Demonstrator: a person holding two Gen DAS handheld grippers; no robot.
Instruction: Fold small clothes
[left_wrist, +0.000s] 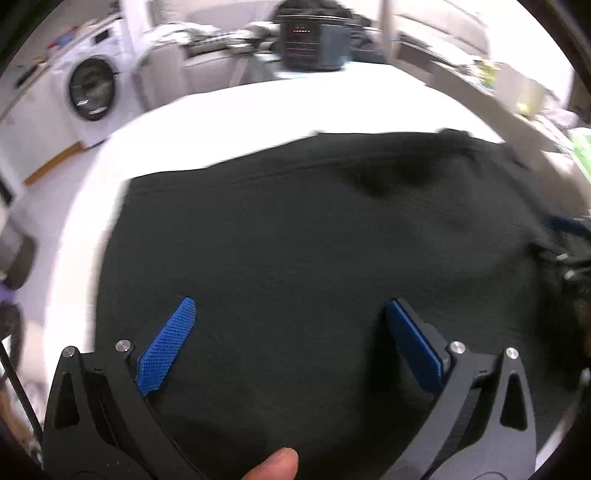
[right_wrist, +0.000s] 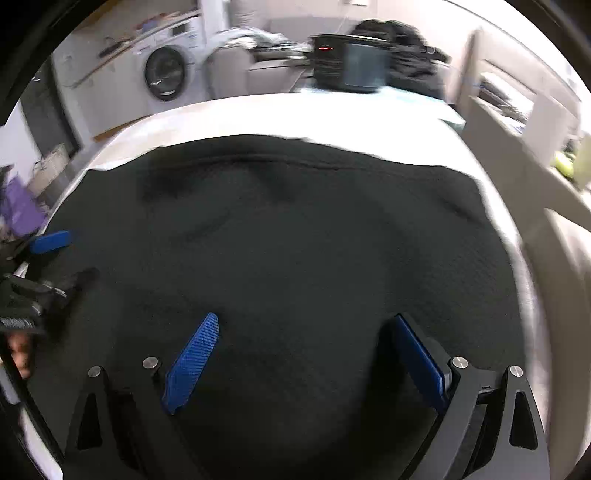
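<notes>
garment (left_wrist: 295, 229) black | table (left_wrist: 229, 122) white | tongs pads (left_wrist: 166, 347) blue, cross-hatched

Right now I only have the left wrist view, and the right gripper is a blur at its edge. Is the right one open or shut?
Observer: Open. In the right wrist view the right gripper has its blue pads spread wide above the black garment, gripping nothing.
Operator: Where is the garment's right edge?
Observer: It ends on the white table, short of the rim.
Operator: Anything left of the table?
Observer: Something purple, too blurred to identify.
</notes>
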